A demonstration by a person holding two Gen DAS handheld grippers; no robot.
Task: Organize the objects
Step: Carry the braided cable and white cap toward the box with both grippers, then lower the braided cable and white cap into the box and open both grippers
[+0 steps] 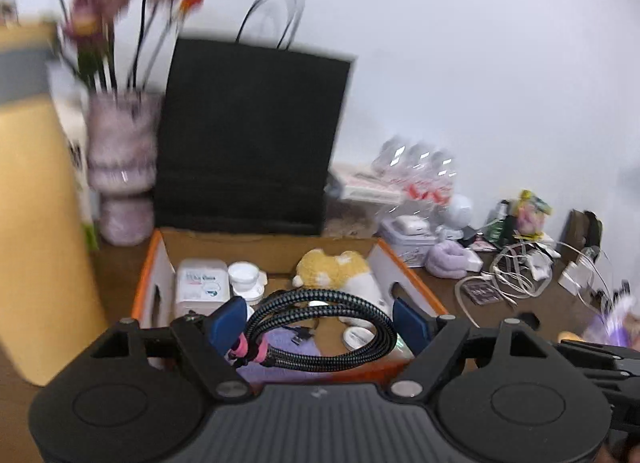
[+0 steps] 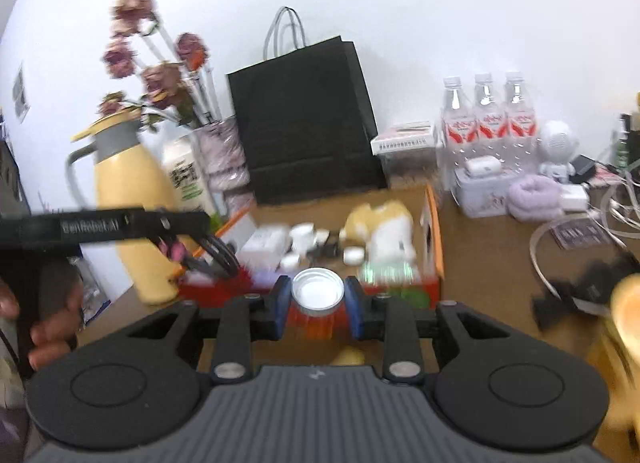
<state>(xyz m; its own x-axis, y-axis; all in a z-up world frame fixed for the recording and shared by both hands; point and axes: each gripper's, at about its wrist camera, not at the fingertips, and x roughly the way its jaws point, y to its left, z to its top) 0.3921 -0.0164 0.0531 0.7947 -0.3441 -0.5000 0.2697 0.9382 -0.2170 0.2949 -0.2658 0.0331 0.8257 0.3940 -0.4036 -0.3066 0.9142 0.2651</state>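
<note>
An orange-edged cardboard box (image 1: 416, 283) sits on the brown table and holds a yellow-white plush (image 1: 340, 275), a white packet, a small white cup and small round tins. My left gripper (image 1: 320, 323) is open, its blue pads wide apart, and a coiled black braided cable (image 1: 332, 327) with pink ends hangs between them over the box; what bears it is hidden. In the right wrist view the same gripper and cable (image 2: 216, 255) hover at the box's left. My right gripper (image 2: 318, 299) is shut on a small round white-lined tin (image 2: 318, 291) at the box's near edge (image 2: 434, 247).
Behind the box stand a black paper bag (image 2: 304, 123), a vase of dried flowers (image 2: 216, 143), a yellow thermos jug (image 2: 128, 215) and a white bottle. To the right are water bottles (image 2: 488, 119), a tin, a purple towel (image 2: 536, 193), a white speaker and tangled cables (image 1: 516, 275).
</note>
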